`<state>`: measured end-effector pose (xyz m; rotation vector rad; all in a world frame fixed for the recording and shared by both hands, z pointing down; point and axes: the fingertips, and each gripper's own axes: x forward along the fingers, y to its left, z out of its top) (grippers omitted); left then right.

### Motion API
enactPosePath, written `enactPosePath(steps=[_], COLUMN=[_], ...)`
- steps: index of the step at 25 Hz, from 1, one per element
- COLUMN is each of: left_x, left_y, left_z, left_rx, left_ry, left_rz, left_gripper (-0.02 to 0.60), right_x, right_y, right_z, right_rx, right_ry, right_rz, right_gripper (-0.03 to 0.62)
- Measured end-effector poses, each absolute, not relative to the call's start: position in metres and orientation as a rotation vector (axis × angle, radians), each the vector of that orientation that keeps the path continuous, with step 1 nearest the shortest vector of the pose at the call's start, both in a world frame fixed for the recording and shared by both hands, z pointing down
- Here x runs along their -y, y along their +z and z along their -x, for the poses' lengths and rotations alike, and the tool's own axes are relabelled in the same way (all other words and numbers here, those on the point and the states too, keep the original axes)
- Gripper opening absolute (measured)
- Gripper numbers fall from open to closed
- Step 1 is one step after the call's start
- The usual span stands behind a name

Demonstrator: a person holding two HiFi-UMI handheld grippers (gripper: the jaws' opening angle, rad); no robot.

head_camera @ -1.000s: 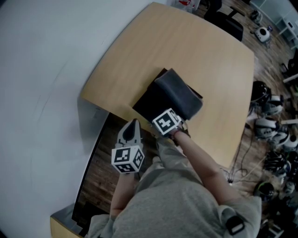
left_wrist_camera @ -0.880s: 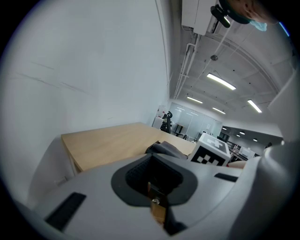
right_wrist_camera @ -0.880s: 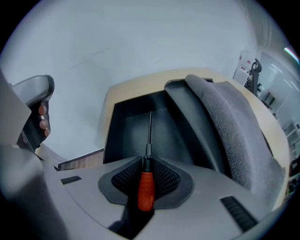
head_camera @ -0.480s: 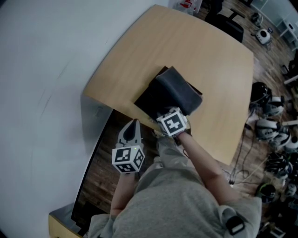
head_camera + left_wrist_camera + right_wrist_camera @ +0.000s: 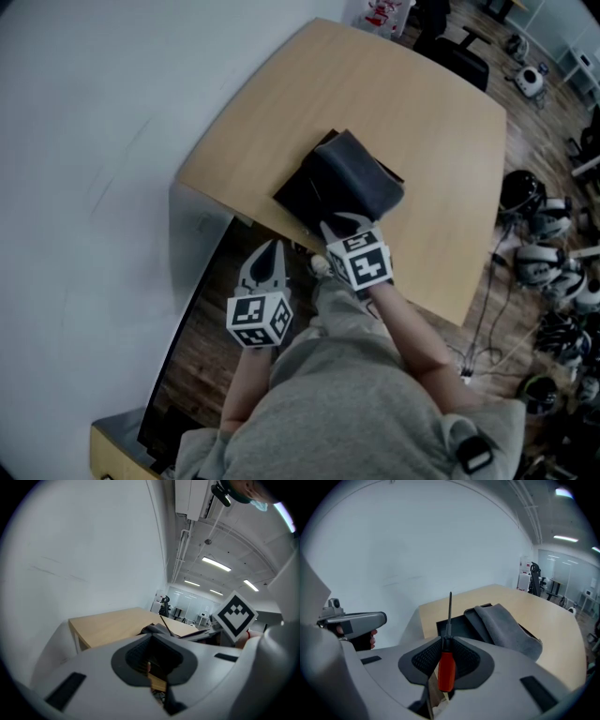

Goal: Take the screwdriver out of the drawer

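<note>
A screwdriver (image 5: pixel 446 670) with a red handle and a thin dark shaft stands between the pads of my right gripper (image 5: pixel 446 646), shaft pointing away from me. In the head view this gripper (image 5: pixel 339 226) hangs over the near edge of the wooden table (image 5: pixel 412 112), just in front of a black tray (image 5: pixel 302 195) with a grey cloth (image 5: pixel 356 178) on it. My left gripper (image 5: pixel 268 255) is shut and holds nothing, lower left of the right one, off the table over the floor. I cannot make out the drawer under the tabletop.
A white wall runs along the left. Dark wooden floor (image 5: pixel 202 328) lies under the table's near edge. Office chairs (image 5: pixel 459 52) stand beyond the table, and several helmets and cables (image 5: pixel 548 253) lie on the floor at the right.
My right gripper has risen from below the table's near edge, tilting further up with the screwdriver in it. The left gripper has shifted only slightly.
</note>
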<state>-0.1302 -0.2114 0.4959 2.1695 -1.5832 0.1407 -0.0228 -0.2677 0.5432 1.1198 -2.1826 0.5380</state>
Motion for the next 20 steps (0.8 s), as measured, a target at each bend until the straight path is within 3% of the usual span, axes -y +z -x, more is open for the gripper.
enactPosePath(steps=[20], left_x=[0.133], left_y=[0.476], left_z=[0.104], left_rx=[1.576], left_ry=[0.111], left_rz=[-2.26], left_gripper=[0.0], right_x=[0.163], right_y=[0.486], right_z=[0.011], right_rx=[2.421], right_ry=[0.453], right_rz=[-1.255], right_gripper=[0.074])
